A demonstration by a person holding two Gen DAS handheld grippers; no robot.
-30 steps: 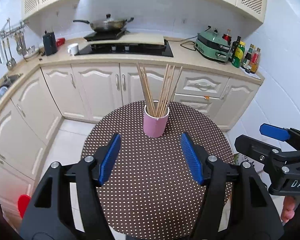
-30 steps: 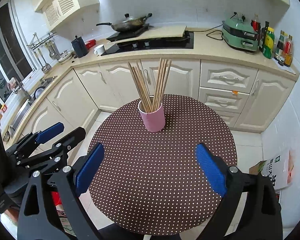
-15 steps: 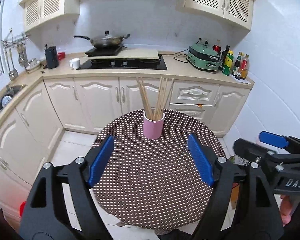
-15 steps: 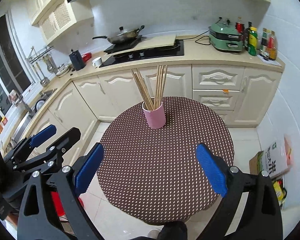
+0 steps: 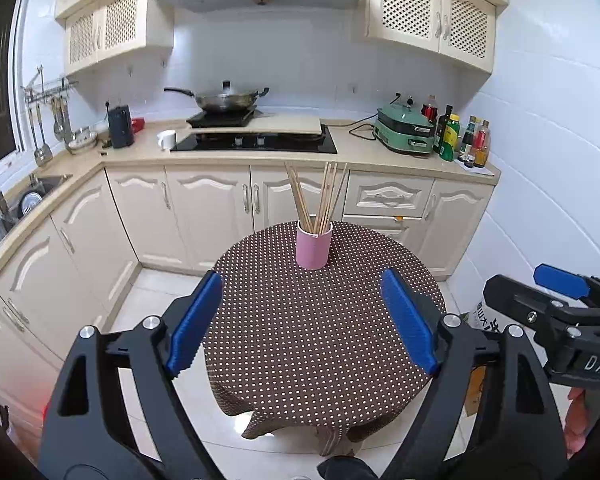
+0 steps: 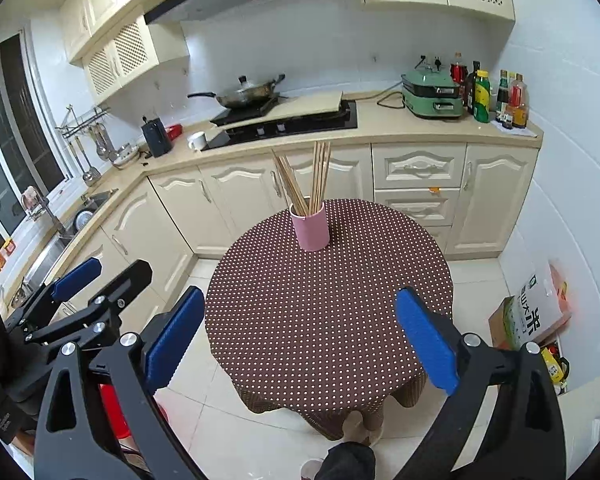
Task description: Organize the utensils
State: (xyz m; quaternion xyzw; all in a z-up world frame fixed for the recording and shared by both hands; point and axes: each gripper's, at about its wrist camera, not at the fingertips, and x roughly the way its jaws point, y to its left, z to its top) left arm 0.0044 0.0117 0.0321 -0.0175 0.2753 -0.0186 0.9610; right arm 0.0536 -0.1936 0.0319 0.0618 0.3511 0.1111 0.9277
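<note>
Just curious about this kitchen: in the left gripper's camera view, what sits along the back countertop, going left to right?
Black appliance → white mug → wok on the stove → green cooker → bottles.

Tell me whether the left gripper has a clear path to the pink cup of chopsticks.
Probably yes: the left gripper, jaws opening and empty, faces the pink cup across bare tablecloth, nothing between them, though it is well short.

Left wrist cam: sits behind its own blue fingers (image 5: 196, 320), angled down across the round table (image 5: 320, 340) toward the stove counter (image 5: 220, 156), from well back. Right wrist cam: same aim. Shared: table, pink cup (image 6: 310, 227) at centre frame, counter.
</note>
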